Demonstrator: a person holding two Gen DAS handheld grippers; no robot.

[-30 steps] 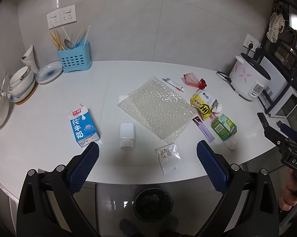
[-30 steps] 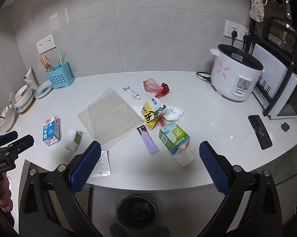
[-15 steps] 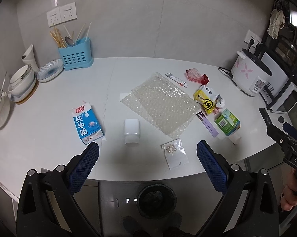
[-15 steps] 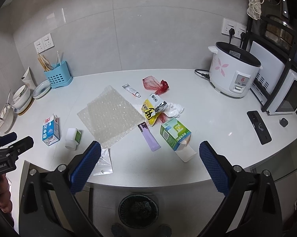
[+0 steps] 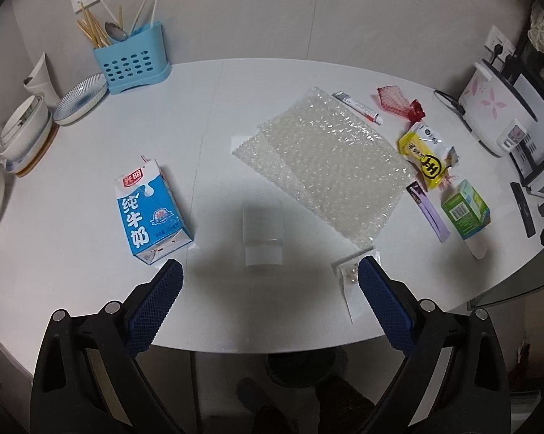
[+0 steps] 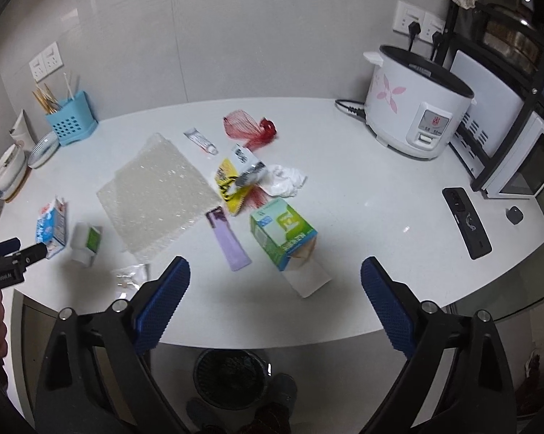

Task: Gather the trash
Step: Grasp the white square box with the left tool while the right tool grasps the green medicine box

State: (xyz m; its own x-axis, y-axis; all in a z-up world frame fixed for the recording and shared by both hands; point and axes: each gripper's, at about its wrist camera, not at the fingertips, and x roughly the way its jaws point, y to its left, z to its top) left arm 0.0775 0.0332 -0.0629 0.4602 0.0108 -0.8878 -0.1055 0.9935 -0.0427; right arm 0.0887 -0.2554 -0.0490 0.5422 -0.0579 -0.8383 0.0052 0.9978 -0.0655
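Note:
Trash lies on the white counter [image 5: 91,260]: a blue milk carton [image 5: 149,213], a small white box [image 5: 262,235], a bubble wrap sheet [image 5: 322,159], a clear bag [image 5: 351,282], a yellow snack bag [image 5: 425,155], a purple wrapper [image 6: 228,242], a green carton [image 6: 282,231], crumpled tissue [image 6: 284,179], a red net [image 6: 250,128] and a small tube [image 6: 201,141]. My left gripper [image 5: 268,278] is open and empty, just short of the white box. My right gripper [image 6: 275,275] is open and empty, in front of the green carton. A black bin [image 6: 230,372] stands on the floor below the counter edge.
A blue utensil caddy [image 5: 131,61], plates and stacked bowls [image 5: 26,130] stand at the back left. A rice cooker [image 6: 412,108], a microwave rack [image 6: 517,137] and a black remote [image 6: 467,222] are at the right.
Both grippers have moved forward and closer to the counter. The trash items look larger; none has moved. Both grippers stay open.

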